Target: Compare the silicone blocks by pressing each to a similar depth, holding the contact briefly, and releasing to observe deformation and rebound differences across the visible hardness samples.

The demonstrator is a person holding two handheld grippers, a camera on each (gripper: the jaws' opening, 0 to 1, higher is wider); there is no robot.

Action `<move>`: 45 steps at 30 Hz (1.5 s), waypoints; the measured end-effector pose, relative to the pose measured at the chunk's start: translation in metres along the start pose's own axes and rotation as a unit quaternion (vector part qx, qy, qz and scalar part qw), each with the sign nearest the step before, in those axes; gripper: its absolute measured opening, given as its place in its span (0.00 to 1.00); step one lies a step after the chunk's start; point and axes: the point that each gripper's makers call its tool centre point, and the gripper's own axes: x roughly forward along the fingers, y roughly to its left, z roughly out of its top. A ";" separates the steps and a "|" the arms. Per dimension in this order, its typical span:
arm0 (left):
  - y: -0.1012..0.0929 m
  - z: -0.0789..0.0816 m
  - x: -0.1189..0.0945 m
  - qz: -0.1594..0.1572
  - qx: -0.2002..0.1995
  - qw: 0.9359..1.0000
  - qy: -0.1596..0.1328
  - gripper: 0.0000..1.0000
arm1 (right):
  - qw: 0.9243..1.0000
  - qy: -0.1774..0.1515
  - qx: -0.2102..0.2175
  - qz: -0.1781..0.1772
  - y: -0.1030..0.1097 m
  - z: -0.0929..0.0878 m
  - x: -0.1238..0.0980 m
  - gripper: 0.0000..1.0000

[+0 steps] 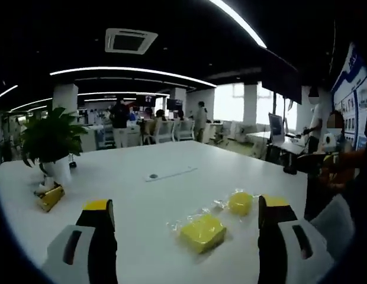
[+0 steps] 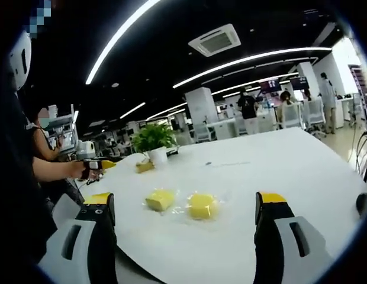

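silicone blocks [image 1: 202, 232] [image 2: 160, 199] — yellow, plastic-wrapped, on white table [image 1: 171, 195]; both grippers' jaws spread, empty.

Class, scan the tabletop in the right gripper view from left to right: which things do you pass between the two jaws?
Square yellow silicone block → rounder yellow silicone block, both on the white table; the potted plant stands farther back.

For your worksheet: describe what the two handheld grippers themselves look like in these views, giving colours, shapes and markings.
Both match: the left gripper and right gripper each have two chunky white jaws with a dark slot, black inner faces and yellow tips. No cables or sleeves are visible.
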 end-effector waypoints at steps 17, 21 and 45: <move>-0.004 0.004 -0.051 0.030 -0.014 0.998 -0.050 1.00 | 1.000 0.009 -0.009 0.003 -0.003 0.002 0.002 0.90; -0.009 -0.005 -0.052 0.023 -0.013 0.999 -0.028 1.00 | 1.000 0.009 -0.014 0.006 0.000 0.002 0.005 0.90; 0.006 -0.052 -0.119 0.049 -0.064 0.996 0.036 1.00 | 0.999 0.036 -0.035 -0.010 -0.002 -0.011 -0.003 0.91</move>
